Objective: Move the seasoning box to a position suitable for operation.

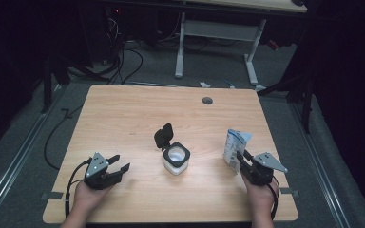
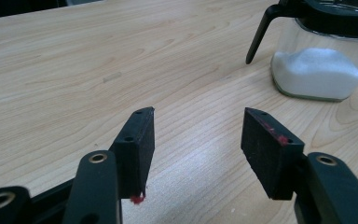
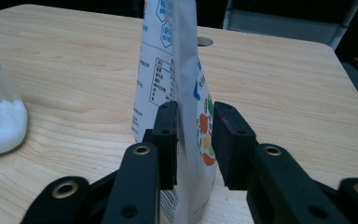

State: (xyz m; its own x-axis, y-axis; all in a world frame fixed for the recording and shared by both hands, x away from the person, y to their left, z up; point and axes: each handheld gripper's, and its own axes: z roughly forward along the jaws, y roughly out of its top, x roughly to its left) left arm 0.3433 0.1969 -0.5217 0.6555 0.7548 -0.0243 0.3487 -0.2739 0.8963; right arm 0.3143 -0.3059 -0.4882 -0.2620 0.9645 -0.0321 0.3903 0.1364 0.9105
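My right gripper (image 3: 193, 140) sits around the pouch (image 1: 235, 145) at the right side of the worktop (image 1: 123, 118), and the jaws stand a little apart now. In the right gripper view the left pad looks flush against the back seam while the right pad shows a sliver of gap, so I'd call this a release, not a grip. The pouch stands upright on its own base, which is why I can let it go here: a wide gusseted bottom, narrowing to a flat crimped top. It's thin, glossy film, white with blue print and a patch of fruit colours low on the front, slightly creased, and likely to buckle if squeezed hard.

My left gripper (image 1: 119, 164) waits at the left of the worktop, jaws wide with nothing between them. Its pads (image 2: 137, 149) are matt black blocks, with a fleck of red on the edges.

Between my two hands is the jar (image 1: 176, 160): clear glass or plastic, squarish with rounded corners, partly filled with a white granular powder that slopes to one side. Its black lid (image 1: 163, 135) is flipped up and back on a hinge, so the mouth is open and ready. That placement makes sense to me: jar central and reachable from both sides, pouch parked just right of it, not touching.

The worktop is pale wood-grain laminate, smooth, with a round cable hole (image 1: 207, 100) at the far edge.
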